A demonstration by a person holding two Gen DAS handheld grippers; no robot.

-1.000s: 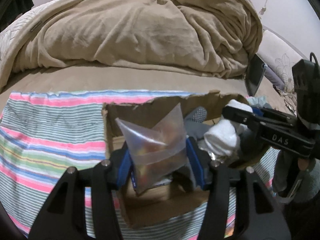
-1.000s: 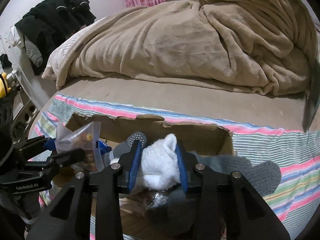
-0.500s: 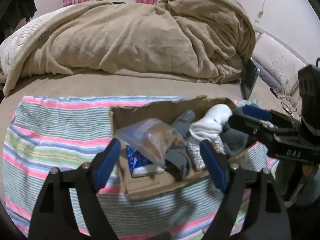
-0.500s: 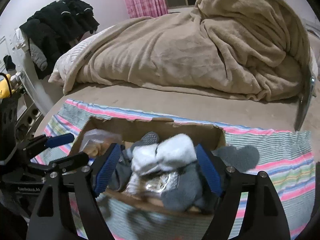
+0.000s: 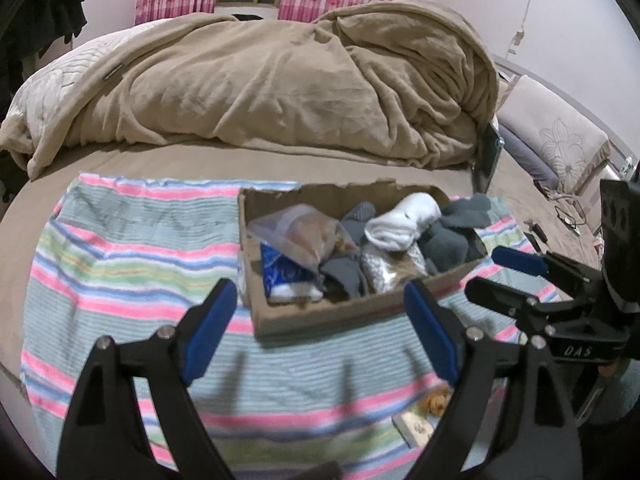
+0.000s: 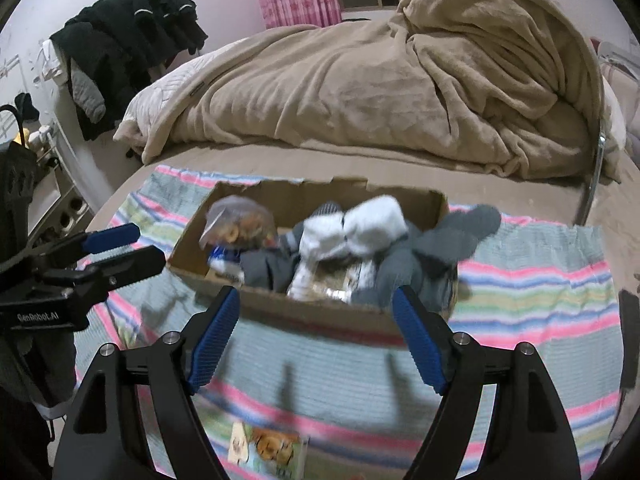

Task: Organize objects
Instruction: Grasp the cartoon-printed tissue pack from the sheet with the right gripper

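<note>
A cardboard box (image 5: pixel 320 316) (image 6: pixel 320 316) sits on a striped cloth (image 5: pixel 120 248) (image 6: pixel 540 280) on the bed. In it lie a clear plastic bag of snacks (image 5: pixel 304 232) (image 6: pixel 236 220), a white sock (image 5: pixel 400 220) (image 6: pixel 360 224), grey socks (image 5: pixel 460 232) (image 6: pixel 452 240) and a blue packet (image 5: pixel 280 272). My left gripper (image 5: pixel 316 332) is open and empty, in front of the box. My right gripper (image 6: pixel 316 336) is open and empty, also in front of the box. One grey sock hangs over the box's right wall.
A crumpled tan blanket (image 5: pixel 300 80) (image 6: pixel 400 80) fills the back of the bed. A small snack packet (image 5: pixel 420 420) (image 6: pixel 268 448) lies on the cloth near the front edge. Dark clothes (image 6: pixel 128 40) hang at the left. A pillow (image 5: pixel 560 140) lies at the right.
My left gripper let go of the plastic bag and my right gripper let go of the white sock; both now lie in the box. Both grippers opened and drew back.
</note>
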